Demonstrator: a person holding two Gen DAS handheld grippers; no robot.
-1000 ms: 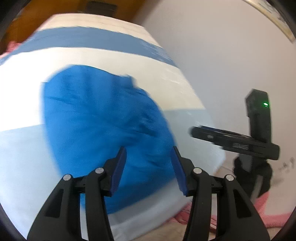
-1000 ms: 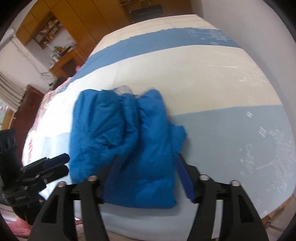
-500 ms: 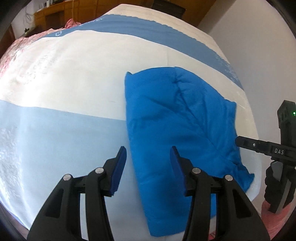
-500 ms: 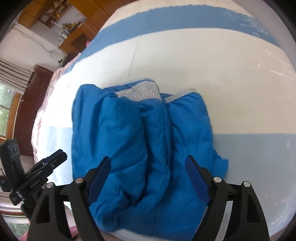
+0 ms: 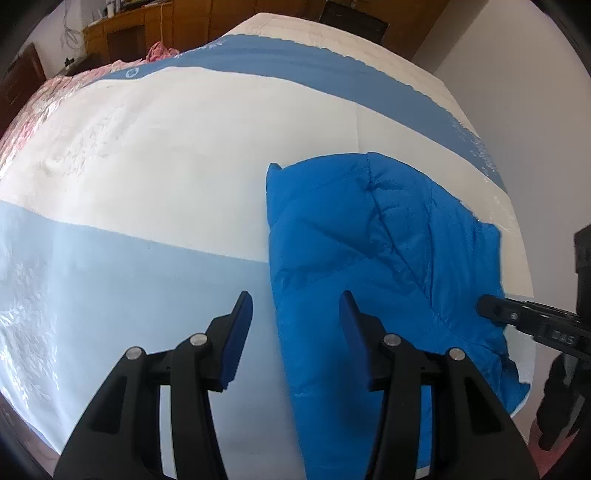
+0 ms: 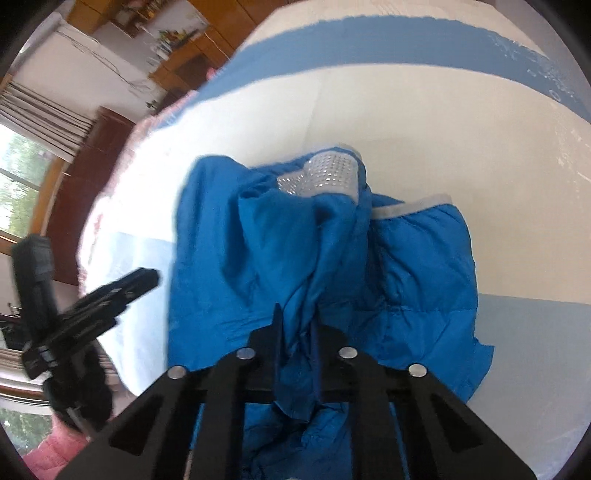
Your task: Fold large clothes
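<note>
Wooden cabinets (image 5: 147, 29) stand behind a bed (image 5: 147, 155) whose cover has white and blue stripes, and on this bed lies the blue padded jacket (image 5: 369, 251).

Right claw (image 6: 295, 325) is closed on a bunch of the jacket's cloth, which rises between its jaws; it is the claw that has contact. Left claw (image 5: 295, 325) is open and holds nothing. Its right pad stands over the near left edge of the jacket and its left pad over bare cover, so the edge runs between the two pads.

From the left claw the jacket lies ahead and to the right, with its long axis going away from the claws toward the far stripes. The grey dotted lining (image 6: 325, 177) at the collar is at the far end. I judge that the next fold depends on the left claw taking this near edge.

Half a second ago the right claw was open above the jacket; now it has closed on the cloth. The left claw has come a little nearer to the edge.
</note>
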